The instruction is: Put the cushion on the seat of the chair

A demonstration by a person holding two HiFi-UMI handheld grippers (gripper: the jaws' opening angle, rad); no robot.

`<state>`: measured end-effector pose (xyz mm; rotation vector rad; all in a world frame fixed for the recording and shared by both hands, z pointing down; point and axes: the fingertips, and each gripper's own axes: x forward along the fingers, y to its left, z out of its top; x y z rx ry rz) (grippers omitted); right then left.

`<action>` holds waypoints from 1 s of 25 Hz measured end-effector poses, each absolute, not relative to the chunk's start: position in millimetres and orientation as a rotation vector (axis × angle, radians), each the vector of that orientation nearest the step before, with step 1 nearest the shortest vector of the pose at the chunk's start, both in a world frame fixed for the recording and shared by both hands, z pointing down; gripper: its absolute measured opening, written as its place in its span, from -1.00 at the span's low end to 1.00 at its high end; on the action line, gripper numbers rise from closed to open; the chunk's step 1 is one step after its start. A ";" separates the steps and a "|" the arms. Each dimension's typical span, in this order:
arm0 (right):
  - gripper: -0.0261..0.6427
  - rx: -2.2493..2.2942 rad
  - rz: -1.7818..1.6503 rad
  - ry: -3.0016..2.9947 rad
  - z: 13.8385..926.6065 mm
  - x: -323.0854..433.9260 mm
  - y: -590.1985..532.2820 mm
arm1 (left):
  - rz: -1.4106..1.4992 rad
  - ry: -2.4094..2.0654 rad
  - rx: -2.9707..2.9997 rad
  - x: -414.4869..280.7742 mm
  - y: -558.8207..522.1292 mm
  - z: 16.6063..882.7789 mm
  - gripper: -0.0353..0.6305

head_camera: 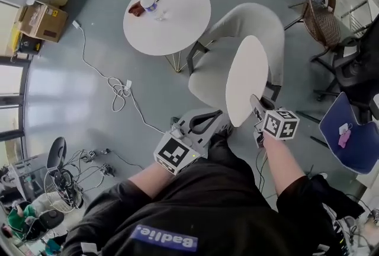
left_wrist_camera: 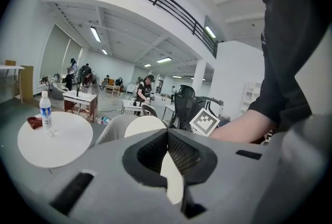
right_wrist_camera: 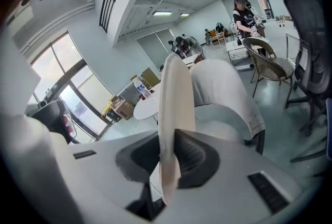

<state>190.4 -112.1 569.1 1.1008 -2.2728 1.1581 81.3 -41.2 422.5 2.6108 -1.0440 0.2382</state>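
Note:
A flat cream oval cushion stands on edge above the beige armchair, over the right side of its seat. My right gripper is shut on the cushion's near edge. In the right gripper view the cushion rises straight up from between the pads of the gripper, with the armchair behind it. My left gripper hangs just left of the cushion, near the seat's front, with its tips together and nothing held. The left gripper view shows its tips meeting, and the cushion beyond them.
A round white table beyond the armchair carries a water bottle and a red cloth. A white cable trails over the floor at left. A wicker chair and a blue chair stand at right.

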 end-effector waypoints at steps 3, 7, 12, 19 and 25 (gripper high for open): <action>-0.72 1.118 1.131 -2.246 579.3 198.5 -123.7 | 0.224 -1.064 2.598 80.9 -43.7 427.4 -0.85; -0.72 1.156 1.096 -2.212 587.7 204.7 -140.4 | 0.201 -1.056 2.599 78.4 -48.8 434.1 -0.85; -0.72 1.192 1.049 -2.162 596.8 202.9 -161.7 | 0.175 -1.023 2.562 70.0 -56.8 447.8 -0.84; -0.72 1.191 0.921 -2.111 601.7 202.4 -189.0 | 0.175 -0.969 2.562 60.5 -62.3 464.1 -0.85; -0.72 1.134 0.732 -2.061 601.3 205.0 -212.7 | 0.183 -0.985 2.550 43.6 -70.1 461.9 -0.84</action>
